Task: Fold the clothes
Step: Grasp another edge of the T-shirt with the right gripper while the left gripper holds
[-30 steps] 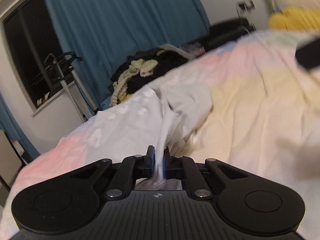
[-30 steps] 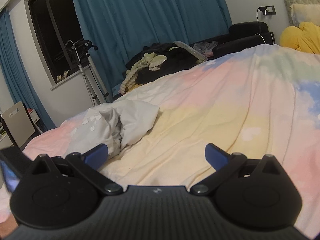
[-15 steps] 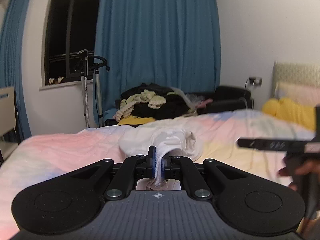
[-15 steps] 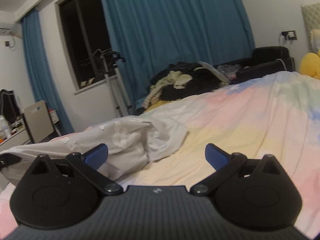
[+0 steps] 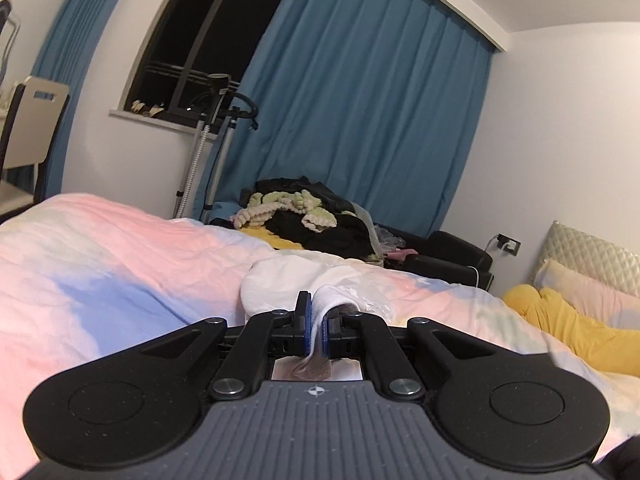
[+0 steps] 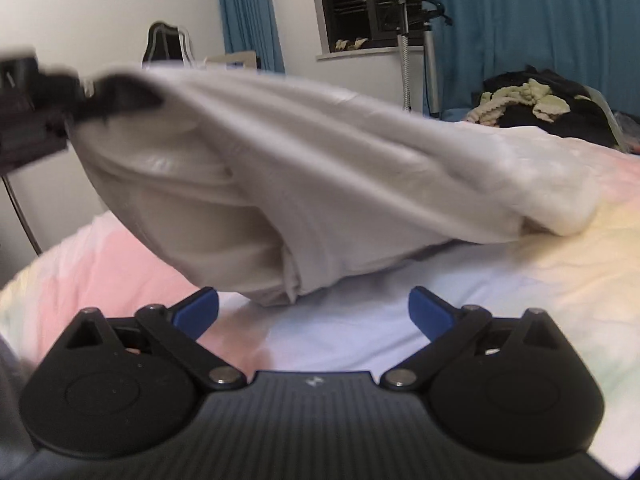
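A white garment [image 6: 304, 184] hangs stretched from the upper left down to the bed [image 6: 500, 280], its far end resting on the pastel cover. My left gripper [image 5: 315, 330] is shut on a bunched edge of this white garment [image 5: 348, 292], lifting it off the bed [image 5: 120, 280]. That same left gripper [image 6: 36, 112] shows blurred at the left in the right wrist view. My right gripper [image 6: 313, 312] is low, just under the hanging fold. Its jaws stand wide and are closing, and no cloth lies between the blue pads.
A heap of dark and cream clothes [image 5: 308, 216] lies at the bed's far side beside a black sofa [image 5: 448, 256]. A garment steamer stand [image 5: 216, 140] is by the window. A yellow plush [image 5: 568, 328] and pillows sit at the right; a chair [image 5: 32, 128] at the left.
My left gripper has risen and rolled, pulling the garment up off the bed. My right gripper has swung left toward the lifted cloth, and its jaws have narrowed slightly.
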`<move>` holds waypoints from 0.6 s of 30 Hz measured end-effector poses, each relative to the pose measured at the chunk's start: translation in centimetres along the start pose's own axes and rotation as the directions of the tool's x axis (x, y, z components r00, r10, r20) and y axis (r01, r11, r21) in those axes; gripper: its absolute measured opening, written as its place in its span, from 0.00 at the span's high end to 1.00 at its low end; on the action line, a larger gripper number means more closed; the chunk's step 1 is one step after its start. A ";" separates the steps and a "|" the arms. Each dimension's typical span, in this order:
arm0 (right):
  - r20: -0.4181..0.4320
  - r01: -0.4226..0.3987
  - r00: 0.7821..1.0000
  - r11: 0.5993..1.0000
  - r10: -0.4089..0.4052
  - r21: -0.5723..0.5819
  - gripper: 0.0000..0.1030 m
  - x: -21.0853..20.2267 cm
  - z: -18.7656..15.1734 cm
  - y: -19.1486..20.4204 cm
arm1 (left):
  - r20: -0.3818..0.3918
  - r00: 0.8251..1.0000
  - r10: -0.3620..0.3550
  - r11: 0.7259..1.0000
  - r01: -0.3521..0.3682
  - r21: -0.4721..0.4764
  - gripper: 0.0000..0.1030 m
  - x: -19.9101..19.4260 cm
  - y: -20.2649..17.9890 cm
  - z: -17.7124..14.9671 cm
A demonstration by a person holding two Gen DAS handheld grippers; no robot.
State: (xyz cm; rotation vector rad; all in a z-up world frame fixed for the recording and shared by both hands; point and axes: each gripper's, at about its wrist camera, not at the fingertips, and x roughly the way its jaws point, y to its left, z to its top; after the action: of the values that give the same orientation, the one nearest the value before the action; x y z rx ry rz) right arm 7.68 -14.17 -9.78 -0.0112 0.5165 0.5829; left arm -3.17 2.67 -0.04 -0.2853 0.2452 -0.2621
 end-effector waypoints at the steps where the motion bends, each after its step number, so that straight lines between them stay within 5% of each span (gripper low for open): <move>1: -0.006 0.012 1.000 1.000 -0.012 -0.005 0.21 0.8 -0.1 0.2 | -0.003 1.000 0.008 1.000 -0.008 -0.011 0.94 0.0 0.2 0.0; 2: -0.010 0.024 1.000 1.000 -0.023 0.009 0.36 1.3 -0.1 0.0 | -0.004 1.000 0.017 1.000 -0.017 -0.025 0.94 -0.1 0.5 0.0; 6: -0.003 0.050 0.999 0.992 -0.050 0.117 0.54 1.6 -0.3 -1.3 | -0.015 1.000 0.005 0.994 -0.007 -0.105 0.93 -0.2 1.6 0.3; 10: 0.073 0.113 0.989 0.976 -0.129 0.188 0.86 0.4 -0.1 -2.8 | -0.016 0.999 0.031 0.995 -0.033 -0.093 0.93 -0.2 1.5 0.2; 13: 0.106 0.155 0.976 0.951 -0.189 0.268 0.87 -0.4 0.5 -4.6 | -0.025 0.999 0.037 0.996 -0.039 -0.084 0.93 -0.1 1.5 0.1; 18: 0.069 -0.001 0.998 0.977 -0.014 0.212 0.81 0.2 0.4 -3.3 | -0.028 0.999 0.025 0.994 -0.028 -0.103 0.93 0.6 1.6 0.2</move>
State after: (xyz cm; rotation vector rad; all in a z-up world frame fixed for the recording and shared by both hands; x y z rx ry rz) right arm 9.68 -16.77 -9.99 0.2093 0.5078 0.5172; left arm -2.22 4.04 -0.47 -0.3811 0.2888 -0.2274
